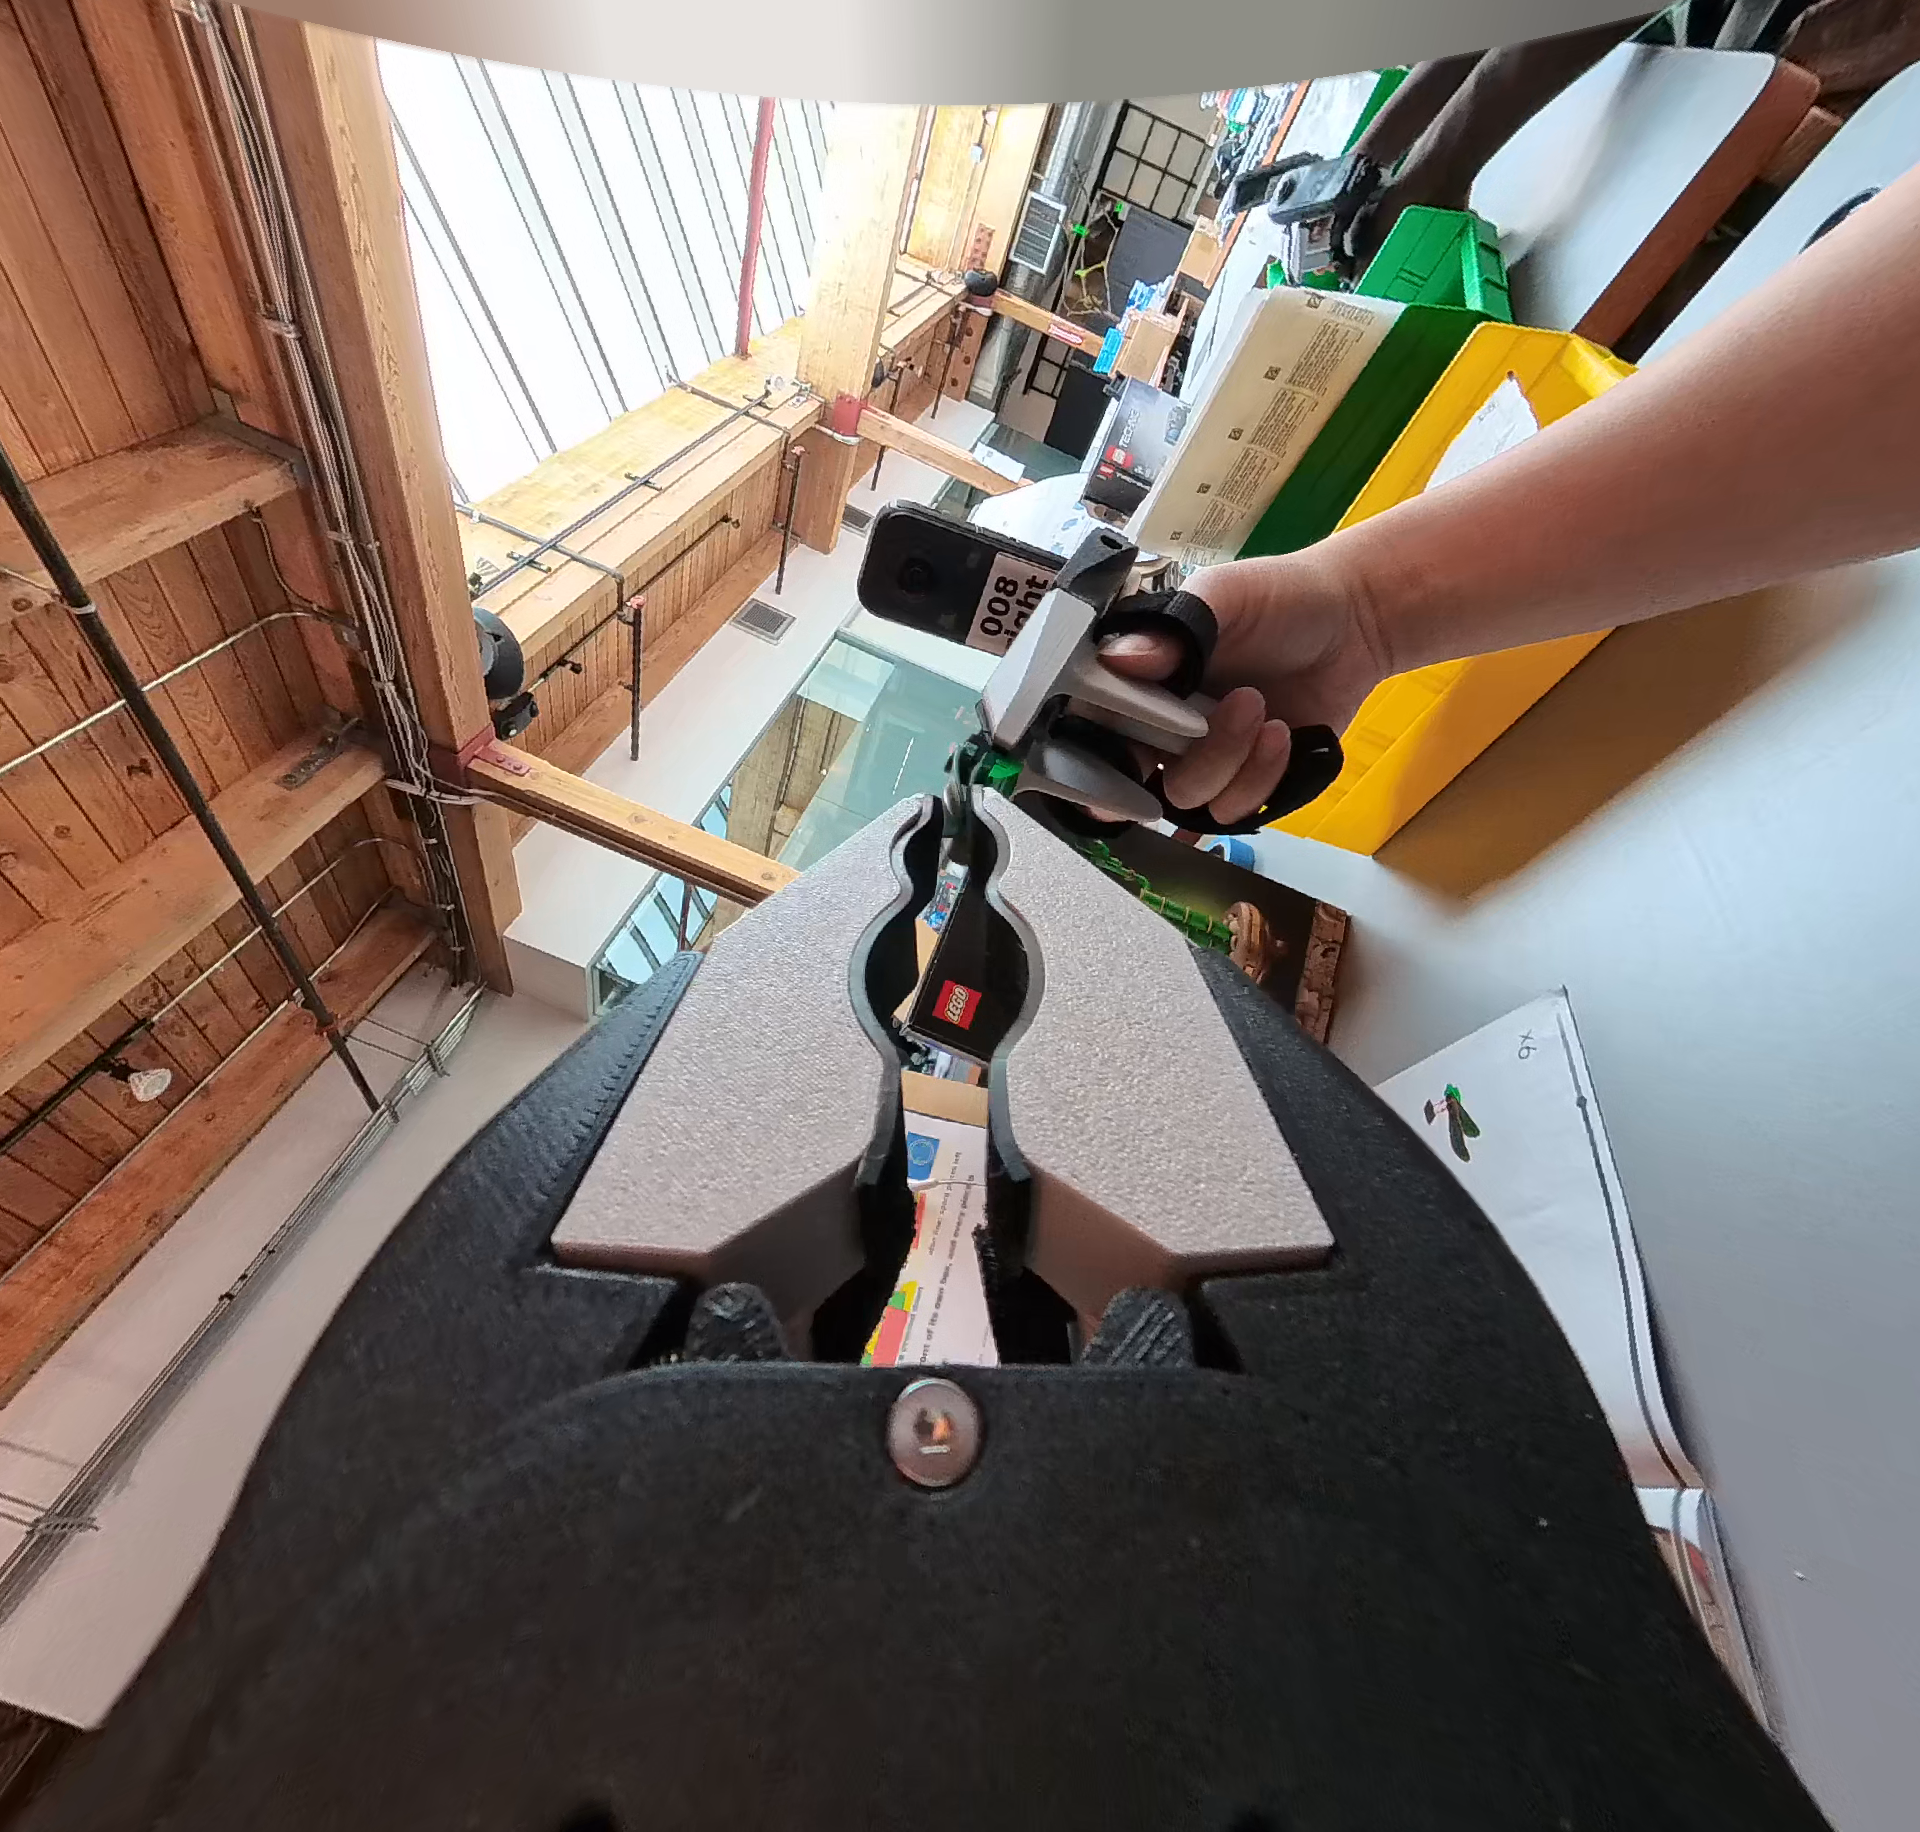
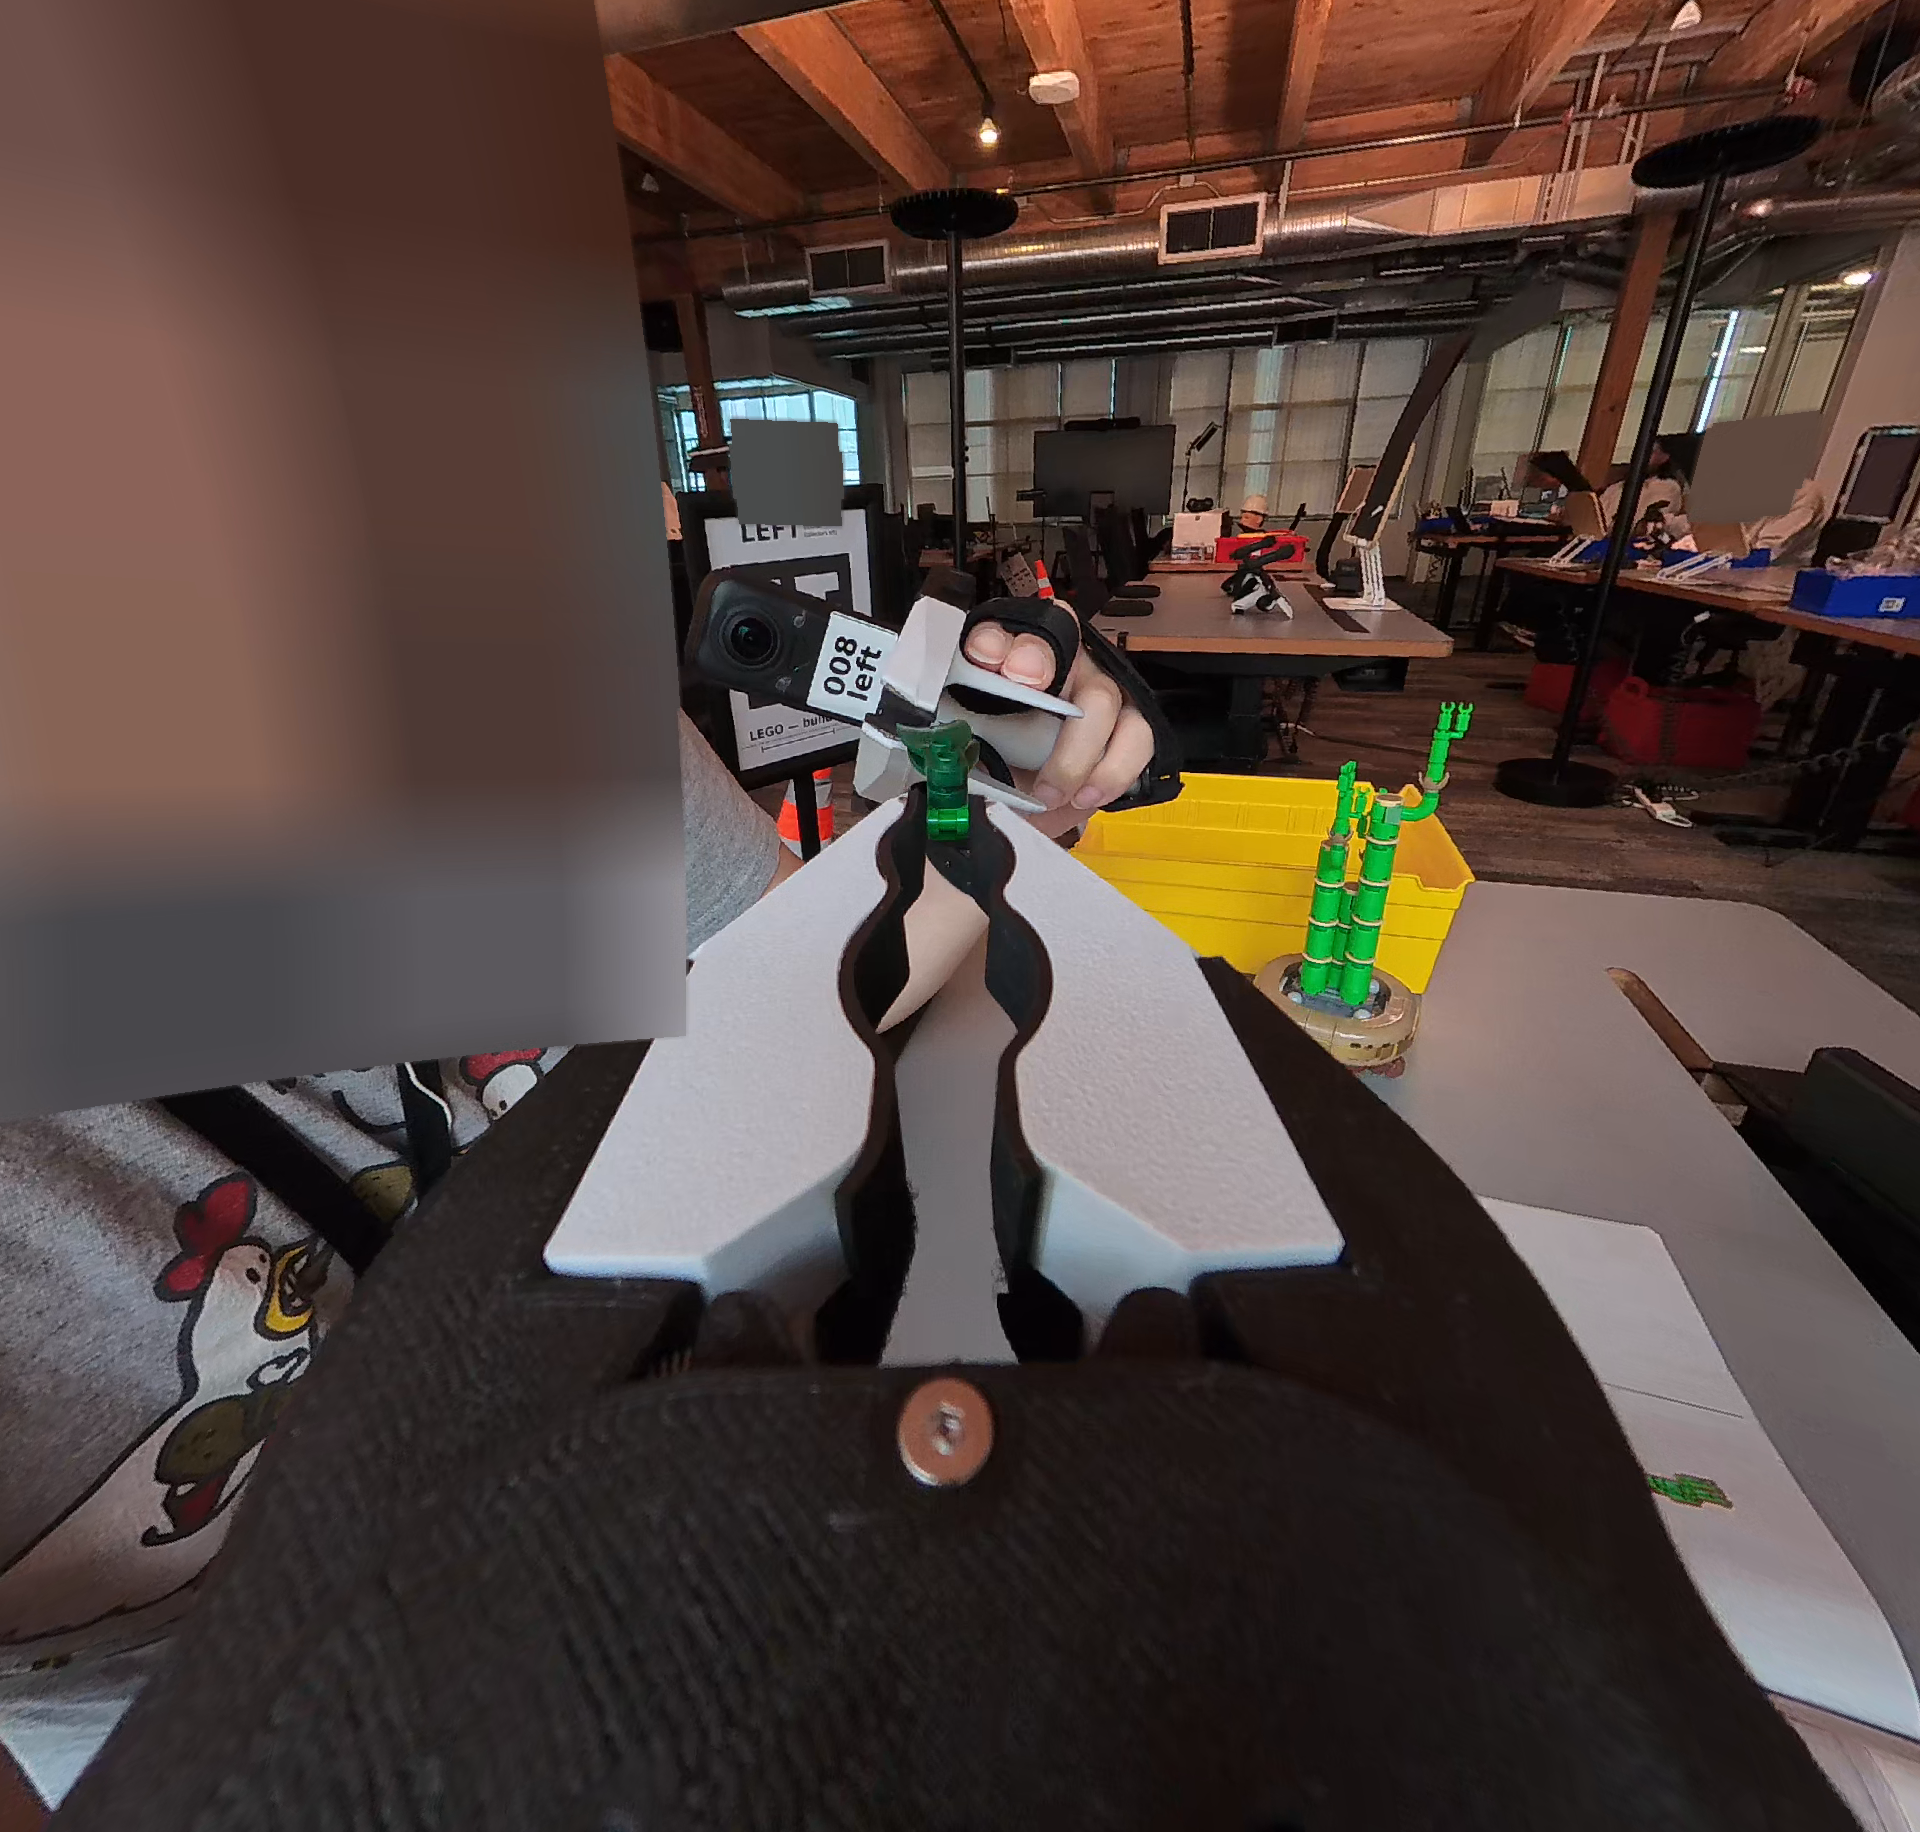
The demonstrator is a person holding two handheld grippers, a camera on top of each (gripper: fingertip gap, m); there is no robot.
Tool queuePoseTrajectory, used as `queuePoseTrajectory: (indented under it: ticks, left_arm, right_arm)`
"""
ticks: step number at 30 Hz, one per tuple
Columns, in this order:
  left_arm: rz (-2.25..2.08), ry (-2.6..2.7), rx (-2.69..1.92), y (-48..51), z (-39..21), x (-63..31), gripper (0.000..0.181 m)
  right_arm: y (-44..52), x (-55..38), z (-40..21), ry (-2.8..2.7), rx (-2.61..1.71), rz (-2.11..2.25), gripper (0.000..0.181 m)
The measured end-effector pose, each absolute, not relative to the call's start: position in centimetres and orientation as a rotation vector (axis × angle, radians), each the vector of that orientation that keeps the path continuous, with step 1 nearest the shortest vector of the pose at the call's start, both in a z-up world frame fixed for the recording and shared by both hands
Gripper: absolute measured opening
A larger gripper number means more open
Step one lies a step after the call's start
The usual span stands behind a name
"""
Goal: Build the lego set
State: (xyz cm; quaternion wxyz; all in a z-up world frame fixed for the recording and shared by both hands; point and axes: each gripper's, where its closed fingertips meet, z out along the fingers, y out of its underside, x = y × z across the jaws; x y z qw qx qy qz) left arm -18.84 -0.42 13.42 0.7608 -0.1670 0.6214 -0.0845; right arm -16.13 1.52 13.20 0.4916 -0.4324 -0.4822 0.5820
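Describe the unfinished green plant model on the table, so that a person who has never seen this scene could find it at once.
Look in the right wrist view at the grey table, then at the yellow bin on its far side. Just in front of the bin's right end stands the plant model: bright green segmented stalks rising upright from a round tan base. Nothing else on the table is tall, thin and green.

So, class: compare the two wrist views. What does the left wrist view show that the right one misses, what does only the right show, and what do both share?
Only the left wrist view shows the green bin and the dark set box lying on the table. Only the right wrist view shows the half-built green bamboo model standing on the grey table. Both show the yellow bin and the two tongs meeting tip to tip on a small green piece.
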Motion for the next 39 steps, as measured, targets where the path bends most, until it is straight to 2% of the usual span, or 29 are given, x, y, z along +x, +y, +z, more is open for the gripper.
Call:
queuePoseTrajectory:
  ticks: [1,39]
  left_arm:
    - [-0.184,1.352,-0.366,-0.38,13.42,-18.84,0.002]
    - [-0.196,1.377,-0.434,0.47,12.76,-18.61,0.008]
  right_arm:
    - [1.55,-16.14,13.17,-1.17,-1.053,1.414,0.006]
    - [2.5,-16.45,12.37,-1.134,-1.154,1.497,0.006]
